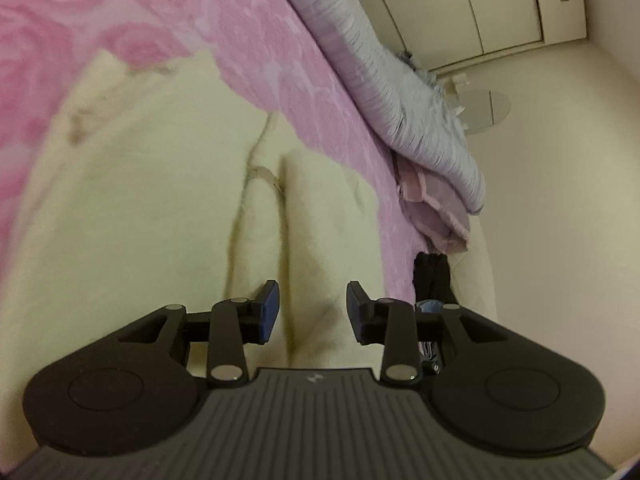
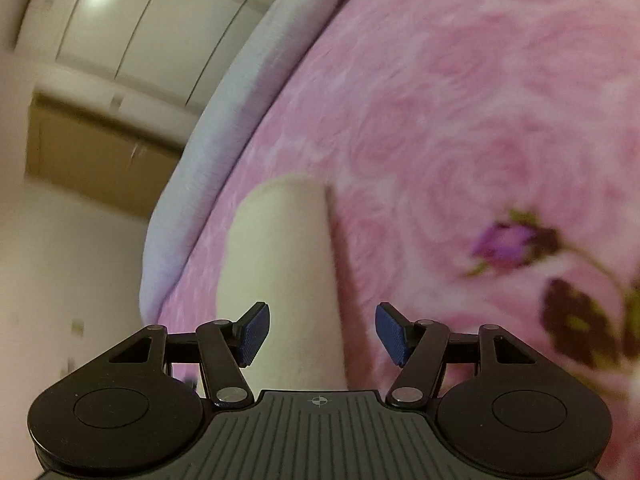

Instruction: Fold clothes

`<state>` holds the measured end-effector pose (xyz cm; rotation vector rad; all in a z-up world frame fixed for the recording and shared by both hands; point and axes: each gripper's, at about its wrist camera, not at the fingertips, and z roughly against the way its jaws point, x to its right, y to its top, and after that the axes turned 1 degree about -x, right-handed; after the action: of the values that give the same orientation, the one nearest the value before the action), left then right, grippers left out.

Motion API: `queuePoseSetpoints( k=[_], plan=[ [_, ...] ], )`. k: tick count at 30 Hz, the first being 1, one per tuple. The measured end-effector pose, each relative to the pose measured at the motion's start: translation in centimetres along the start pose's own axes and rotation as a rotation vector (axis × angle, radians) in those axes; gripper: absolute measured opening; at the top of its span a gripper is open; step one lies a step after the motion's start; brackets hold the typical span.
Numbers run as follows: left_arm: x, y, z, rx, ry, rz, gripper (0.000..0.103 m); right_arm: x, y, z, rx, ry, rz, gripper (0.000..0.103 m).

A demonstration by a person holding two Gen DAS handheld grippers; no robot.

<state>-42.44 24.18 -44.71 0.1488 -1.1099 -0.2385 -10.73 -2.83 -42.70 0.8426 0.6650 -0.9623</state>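
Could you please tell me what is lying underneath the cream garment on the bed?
The cream garment lies on a pink rose-patterned blanket, which shows around its edges. Whatever the garment covers cannot be seen.

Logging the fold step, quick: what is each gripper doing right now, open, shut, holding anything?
Left gripper: open, holding nothing, over the cream garment.
Right gripper: open wide, holding nothing.

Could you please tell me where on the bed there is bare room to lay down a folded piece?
The pink rose-patterned blanket is bare to the right of the cream garment, up to the dark flower print. In the left wrist view, it is crowded where the grey-blue ribbed blanket and a crumpled mauve cloth are bunched at the bed's edge.
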Motion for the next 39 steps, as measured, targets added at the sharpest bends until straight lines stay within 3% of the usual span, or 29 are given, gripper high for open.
queuePoseSetpoints(
  k=[2,5,8,10,15,19,22,28,31,35,39],
  plan=[
    [0.2,0.4,-1.2,-0.015,-0.019,0.01,0.031,-0.6,-0.6,-1.2,-0.024,-0.007,0.07,0.063],
    [1.0,0.6,-2.5,-0.021,-0.026,-0.018,0.03,0.8,-1.5,-2.3,-0.024,0.006,0.005,0.059],
    [2.5,0.5,-2.5,0.008,0.006,-0.119,0.012,2.1,-2.0,-2.5,-0.04,0.066,-0.113,0.05],
    [3.9,0.2,-1.3,0.047,0.013,-0.214,0.009,2.3,-2.4,-2.4,-0.048,0.098,-0.133,0.046],
    [6.7,-0.6,4.1,0.159,0.022,-0.379,0.008,-0.9,-2.4,-3.3,-0.064,0.135,0.018,0.045],
    [3.3,0.3,3.5,0.083,0.052,-0.264,0.01,-3.6,-3.6,-4.4,-0.051,0.059,0.128,0.041],
    [0.3,0.9,1.6,0.015,0.015,-0.149,0.013,-3.7,-4.1,-4.3,-0.01,-0.003,0.18,0.041],
    [2.3,1.3,0.7,-0.001,0.063,-0.298,0.016,-2.1,-4.6,-2.8,0.011,-0.01,0.135,0.041],
    [3.0,1.7,0.6,-0.001,0.111,-0.356,0.025,-2.2,-4.5,-2.7,0.012,-0.017,0.156,0.041],
    [1.1,1.7,3.6,0.039,0.137,-0.288,0.033,-2.8,-4.0,-2.8,0.014,-0.021,0.169,0.041],
    [-1.1,1.8,4.6,0.034,0.072,-0.161,0.041,-2.6,-3.0,-3.3,0.007,-0.014,0.159,0.041]
  ],
)
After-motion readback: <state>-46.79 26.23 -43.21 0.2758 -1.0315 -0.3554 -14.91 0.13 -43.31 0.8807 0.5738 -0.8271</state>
